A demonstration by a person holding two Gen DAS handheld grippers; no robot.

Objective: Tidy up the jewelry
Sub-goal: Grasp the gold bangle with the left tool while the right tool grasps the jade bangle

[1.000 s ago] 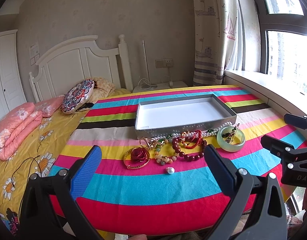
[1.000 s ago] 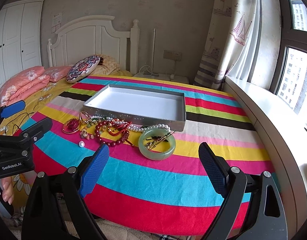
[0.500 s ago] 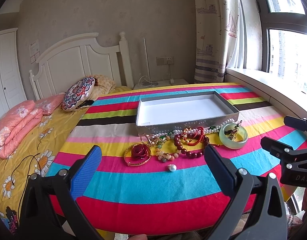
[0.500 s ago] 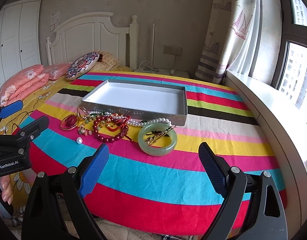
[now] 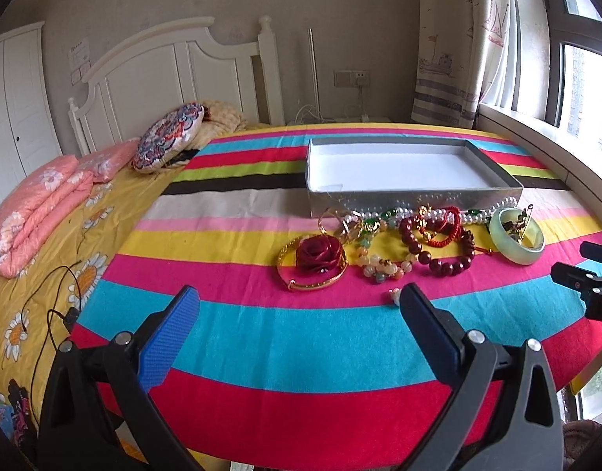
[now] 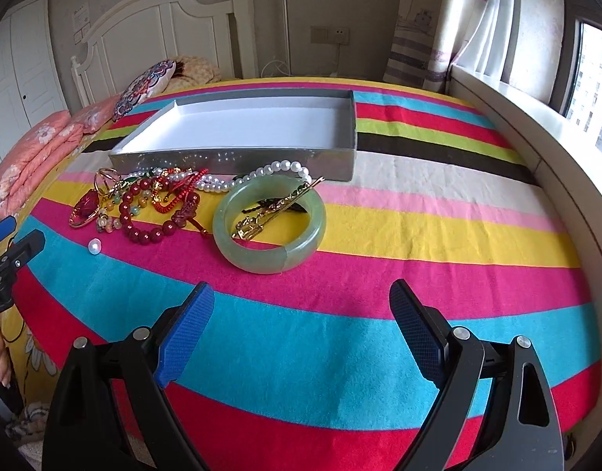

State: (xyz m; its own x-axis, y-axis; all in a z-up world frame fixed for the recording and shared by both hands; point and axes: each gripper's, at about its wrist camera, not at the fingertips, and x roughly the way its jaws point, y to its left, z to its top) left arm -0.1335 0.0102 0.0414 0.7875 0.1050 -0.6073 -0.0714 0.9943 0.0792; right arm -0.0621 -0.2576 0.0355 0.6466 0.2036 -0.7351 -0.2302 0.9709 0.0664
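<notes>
A pile of jewelry lies on the striped cloth in front of an empty silver tray [image 5: 415, 198] [image 6: 230, 159]. In it are a gold bangle with a red rose [image 5: 318, 253], a dark red bead bracelet [image 5: 438, 257] [image 6: 144, 227], a pearl strand [image 6: 285, 167], a loose pearl [image 6: 94, 246] and a green jade bangle [image 5: 517, 241] [image 6: 269, 223] with a gold pin across it. My left gripper [image 5: 301, 314] hovers open, short of the rose bangle. My right gripper [image 6: 301, 306] is open just short of the jade bangle. Neither holds anything.
The striped cloth [image 6: 418, 235] covers a table beside a bed with pink quilts [image 5: 38, 212] and a patterned cushion [image 5: 167, 143]. A window sill [image 6: 536, 125] runs along the right. A black cable [image 5: 53, 290] lies on the yellow sheet.
Both grippers have moved forward and lower toward the jewelry, which now looks larger and nearer. Their jaws stay open. No piece of jewelry has moved.
</notes>
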